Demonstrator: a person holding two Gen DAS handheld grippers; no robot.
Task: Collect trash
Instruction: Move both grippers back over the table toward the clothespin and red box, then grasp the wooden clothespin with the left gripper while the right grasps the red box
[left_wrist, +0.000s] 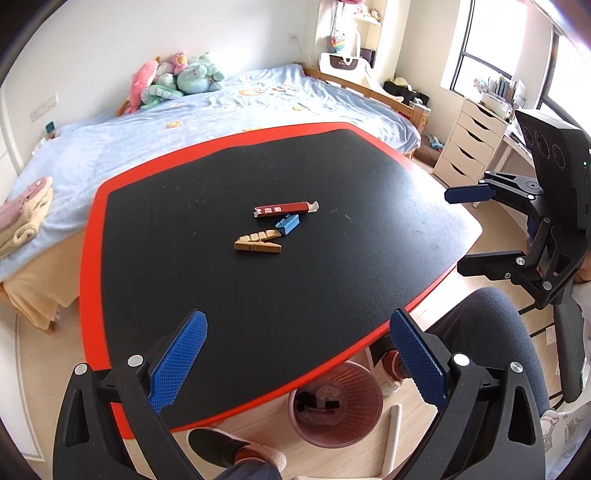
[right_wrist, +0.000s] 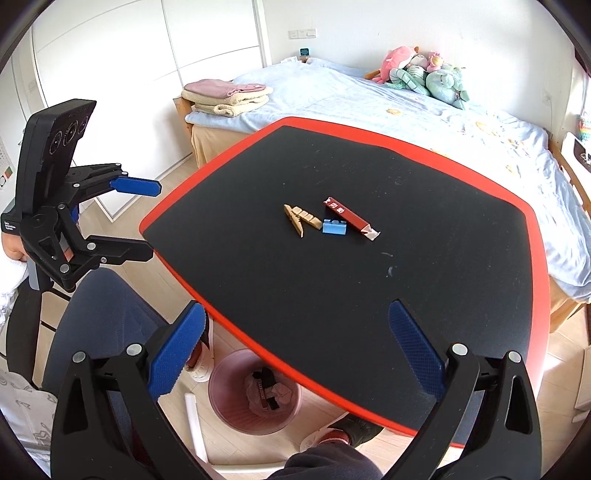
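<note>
Currently both grippers hang above the near edge of the table (left_wrist: 96, 258), neither in contact w/ anything. Left gripper (left_wrist: 295, 365): fingers wide apart, empty. Right gripper (right_wrist: 295, 354): same, fingers spread, nothing held.

Trash sits mid-table in a tight cluster: red wrapper (left_wrist: 284, 209) w/ a torn silver end, blue piece (left_wrist: 288, 223) just beside it, tan wrapper (left_wrist: 258, 243) on the near side, lying in two bent strips. Blue piece appears to touch or nearly touch both neighbours; exact contact can't be confirmed.

Pink bin (left_wrist: 334, 402) stands on the floor under the near table edge, partly hidden by the rim, already holding some crumpled items.

Judgement: step in hand is approach & first pick. Recommend:
- Take an outer item first, e.g. red wrapper, to avoid dragging the others.
- Align fingers across its narrow width, not along the length.
- Come down flat to the mat; item is thin, so tips must reach the surface before closing.
- Carry clear of the table rim before releasing over the bin opening.

Risk: flat foil may slip out or be pushed sideways.
</note>
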